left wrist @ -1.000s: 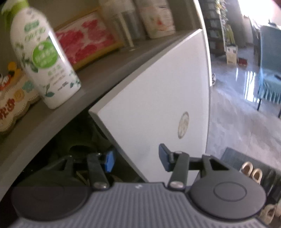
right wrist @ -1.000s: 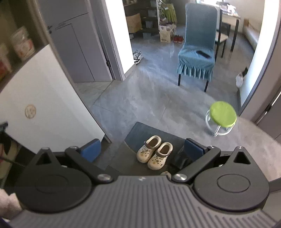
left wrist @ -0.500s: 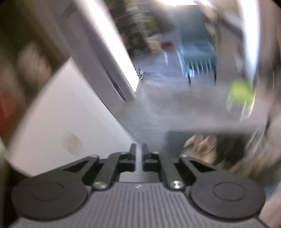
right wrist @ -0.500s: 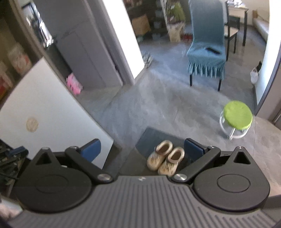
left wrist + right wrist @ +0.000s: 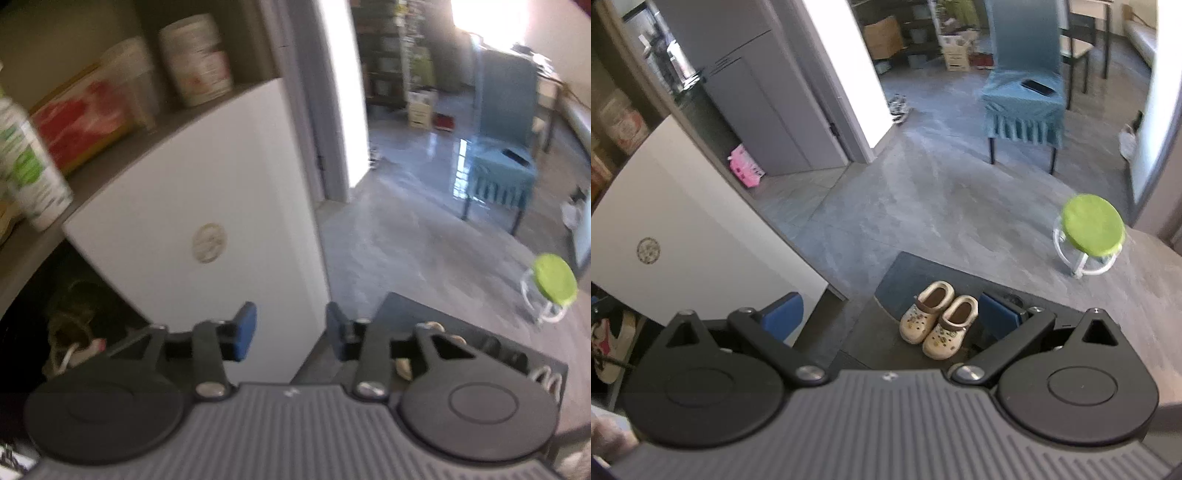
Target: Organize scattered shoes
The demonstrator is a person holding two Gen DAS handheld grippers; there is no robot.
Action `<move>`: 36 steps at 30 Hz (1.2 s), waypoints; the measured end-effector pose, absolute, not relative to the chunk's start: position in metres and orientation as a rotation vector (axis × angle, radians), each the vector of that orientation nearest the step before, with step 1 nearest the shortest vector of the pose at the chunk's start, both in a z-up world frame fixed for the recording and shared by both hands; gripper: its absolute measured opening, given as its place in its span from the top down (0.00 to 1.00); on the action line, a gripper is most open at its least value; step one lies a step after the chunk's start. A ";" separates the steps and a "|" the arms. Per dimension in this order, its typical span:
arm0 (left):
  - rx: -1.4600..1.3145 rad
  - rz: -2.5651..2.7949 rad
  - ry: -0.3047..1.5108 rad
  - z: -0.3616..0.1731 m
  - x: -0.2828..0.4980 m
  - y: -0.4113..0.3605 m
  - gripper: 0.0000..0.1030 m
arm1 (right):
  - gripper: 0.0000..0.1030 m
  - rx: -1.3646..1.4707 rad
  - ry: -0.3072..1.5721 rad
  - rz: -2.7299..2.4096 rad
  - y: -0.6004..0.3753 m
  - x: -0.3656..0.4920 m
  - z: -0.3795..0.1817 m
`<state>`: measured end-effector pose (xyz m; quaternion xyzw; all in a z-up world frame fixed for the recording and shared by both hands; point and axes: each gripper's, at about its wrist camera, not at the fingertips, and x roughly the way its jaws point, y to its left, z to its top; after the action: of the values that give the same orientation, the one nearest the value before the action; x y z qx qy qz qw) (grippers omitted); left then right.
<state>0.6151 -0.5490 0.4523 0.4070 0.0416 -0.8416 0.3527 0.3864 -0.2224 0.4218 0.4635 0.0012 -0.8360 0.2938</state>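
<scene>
Compared with half a second ago, the left hand-held gripper (image 5: 289,332) has gone from pads together to pads apart, and its view, then smeared by motion, is now only mildly blurred. The right view has shifted slightly; the clogs (image 5: 938,319) sit a little lower and nearer the frame centre.

Left hand-held gripper: raised, empty, jaws apart, aimed at the lower edge of the white door (image 5: 207,229), with the shelf (image 5: 110,162) of bottles and boxes above it to the left.

Right hand-held gripper (image 5: 890,314): raised above the floor, jaws wide apart, empty, tilted downward.

The clogs stand side by side on the dark mat (image 5: 905,273), between the right pads in view. The green stool (image 5: 1091,225) stands to the right, apart from the mat.
</scene>
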 end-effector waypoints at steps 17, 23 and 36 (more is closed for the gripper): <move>0.837 -2.077 0.302 0.432 0.684 -0.751 0.33 | 0.00 1.082 0.241 -2.045 -0.396 0.402 0.475; 0.834 -2.190 0.347 0.424 0.687 -0.788 0.48 | 0.00 1.052 0.346 -2.025 -0.429 0.418 0.486; 0.910 -2.400 0.238 0.417 0.674 -0.792 0.53 | 0.00 1.097 0.388 -2.038 -0.440 0.423 0.491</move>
<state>0.6737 -0.7921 0.4170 0.3392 0.0886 -0.8943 0.2781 0.4230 -0.4399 0.4907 0.4310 0.1526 -0.8008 0.3869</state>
